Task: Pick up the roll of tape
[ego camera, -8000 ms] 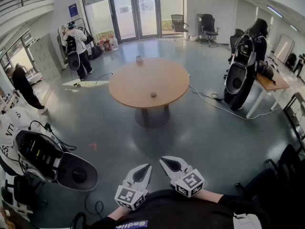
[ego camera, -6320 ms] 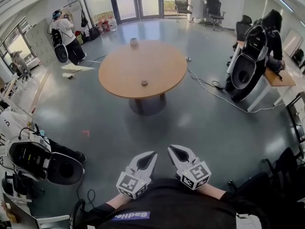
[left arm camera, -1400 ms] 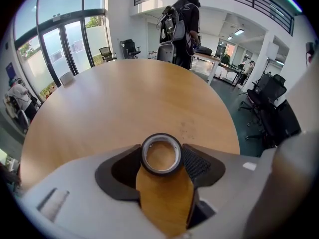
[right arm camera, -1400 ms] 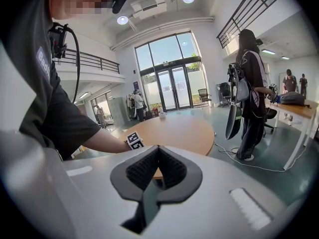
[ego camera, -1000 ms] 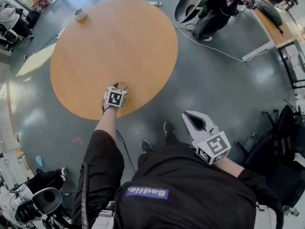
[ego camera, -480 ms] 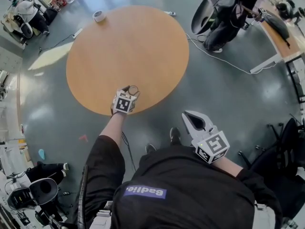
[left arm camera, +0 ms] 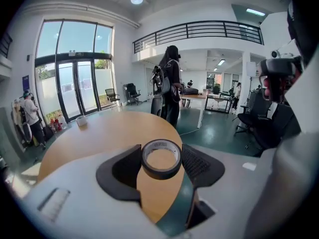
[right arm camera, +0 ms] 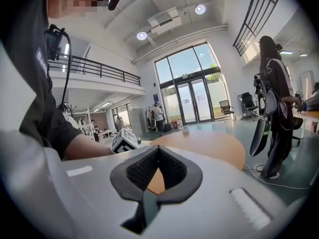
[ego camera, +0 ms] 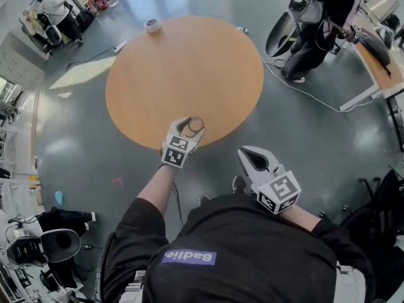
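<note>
Left gripper (ego camera: 191, 129) grasping tape roll (left arm camera: 161, 159) by its sides (jaws wide), holding it over round table (ego camera: 183, 68) edge; right gripper (ego camera: 247, 153) hanging clenched, empty

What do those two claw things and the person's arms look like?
The left gripper and the right gripper are pale grey plastic claws with pointed tips and ribbed black pads inside. Each carries a white cube printed with black square markers. The person wears a black short-sleeved shirt with a small blue label in white letters.
</note>
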Demonstrator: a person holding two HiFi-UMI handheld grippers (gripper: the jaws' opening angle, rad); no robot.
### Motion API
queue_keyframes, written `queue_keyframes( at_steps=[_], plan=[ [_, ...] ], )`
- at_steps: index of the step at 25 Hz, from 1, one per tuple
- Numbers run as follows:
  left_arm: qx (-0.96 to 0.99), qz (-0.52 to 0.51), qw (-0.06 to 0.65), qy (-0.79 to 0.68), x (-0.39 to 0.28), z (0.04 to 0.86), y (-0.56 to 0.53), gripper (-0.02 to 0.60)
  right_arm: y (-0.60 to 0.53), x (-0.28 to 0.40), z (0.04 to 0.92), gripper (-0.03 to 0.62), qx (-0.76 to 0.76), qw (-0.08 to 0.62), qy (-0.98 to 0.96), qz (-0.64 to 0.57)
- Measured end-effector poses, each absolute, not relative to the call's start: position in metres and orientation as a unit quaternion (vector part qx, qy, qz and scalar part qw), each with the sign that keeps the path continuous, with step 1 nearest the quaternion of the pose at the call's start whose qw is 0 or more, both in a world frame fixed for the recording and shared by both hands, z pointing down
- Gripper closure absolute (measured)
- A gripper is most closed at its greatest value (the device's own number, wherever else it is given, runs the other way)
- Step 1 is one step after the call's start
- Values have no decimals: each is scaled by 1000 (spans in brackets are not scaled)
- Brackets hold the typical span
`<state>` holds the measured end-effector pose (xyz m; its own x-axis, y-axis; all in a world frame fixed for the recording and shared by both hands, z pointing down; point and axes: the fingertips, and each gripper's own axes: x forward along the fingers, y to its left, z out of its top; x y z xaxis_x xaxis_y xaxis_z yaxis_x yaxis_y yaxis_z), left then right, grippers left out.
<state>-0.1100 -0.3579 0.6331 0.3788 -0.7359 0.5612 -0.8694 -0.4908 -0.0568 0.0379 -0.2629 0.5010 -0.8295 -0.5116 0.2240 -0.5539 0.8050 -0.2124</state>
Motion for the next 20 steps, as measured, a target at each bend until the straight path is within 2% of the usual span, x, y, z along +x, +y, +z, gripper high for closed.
queue_keyframes(
  at_steps=[12,20],
  plan=[
    [837,175,68,-514,-91,508,-285,304,-250,-1,484,589,259,64,-956,125],
    [830,149,79,-532,-91,476,-236,304,-242,-28,484,589,238,64,-962,120]
  ],
)
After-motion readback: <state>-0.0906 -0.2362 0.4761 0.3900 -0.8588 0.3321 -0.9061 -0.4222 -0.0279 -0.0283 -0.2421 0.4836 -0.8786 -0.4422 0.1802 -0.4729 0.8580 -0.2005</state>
